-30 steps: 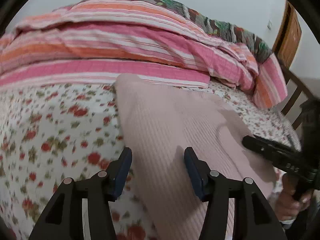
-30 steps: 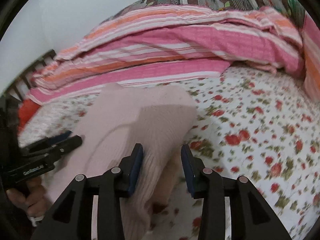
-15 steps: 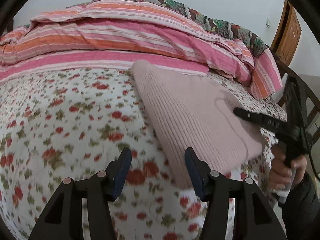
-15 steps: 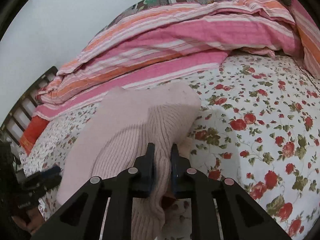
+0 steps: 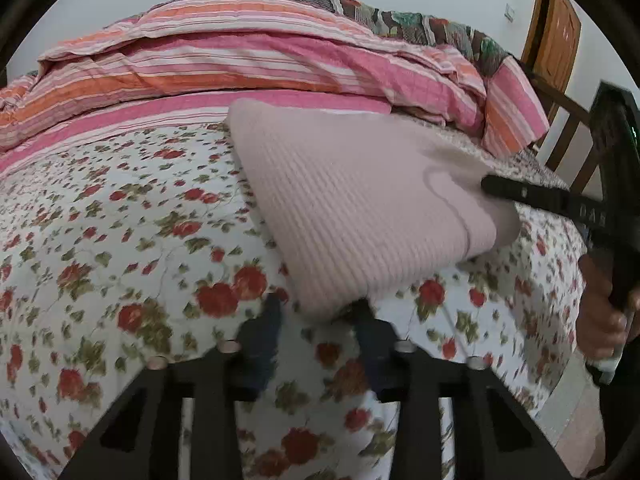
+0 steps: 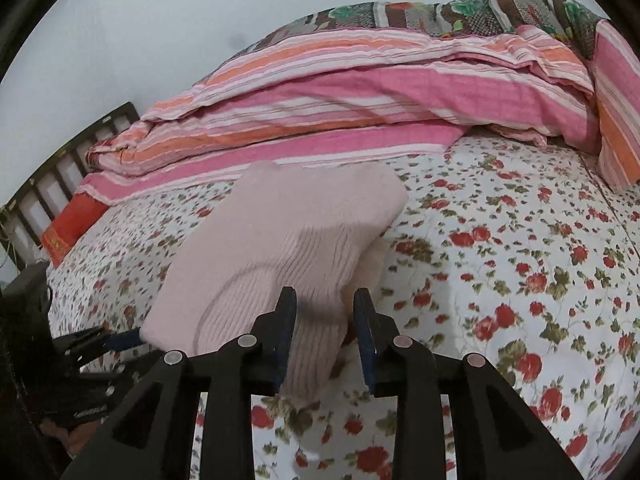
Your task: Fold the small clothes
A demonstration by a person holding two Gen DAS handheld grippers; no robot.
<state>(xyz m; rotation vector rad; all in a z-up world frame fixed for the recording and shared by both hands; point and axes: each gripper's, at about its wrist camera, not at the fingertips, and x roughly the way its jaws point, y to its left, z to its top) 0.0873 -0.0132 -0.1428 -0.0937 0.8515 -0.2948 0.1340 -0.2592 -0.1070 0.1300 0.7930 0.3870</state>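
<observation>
Here a floral bedsheet point(image 5: 120, 240) spreads below a pink striped quilt point(image 5: 240, 64) heaped along its far edge. On the sheet lies the folded pink ribbed garment point(image 5: 360, 208). The left gripper point(image 5: 318, 320) is closing, the garment's near corner between its parted jaws. The right gripper point(image 6: 325, 320) is opening, a fold of the knit still between its jaws.

Pink sweater point(image 5: 360, 208): soft ribbed knit, matt. Floral bedsheet point(image 5: 120, 240): smooth printed cotton-like cloth. Striped quilt point(image 5: 240, 64): puckered, crinkly weave. Right gripper point(image 6: 325, 332): matt black plastic, dull metal pins (blue pads look rubbery). Headboard point(image 5: 556, 40): varnished wood, slight sheen.
</observation>
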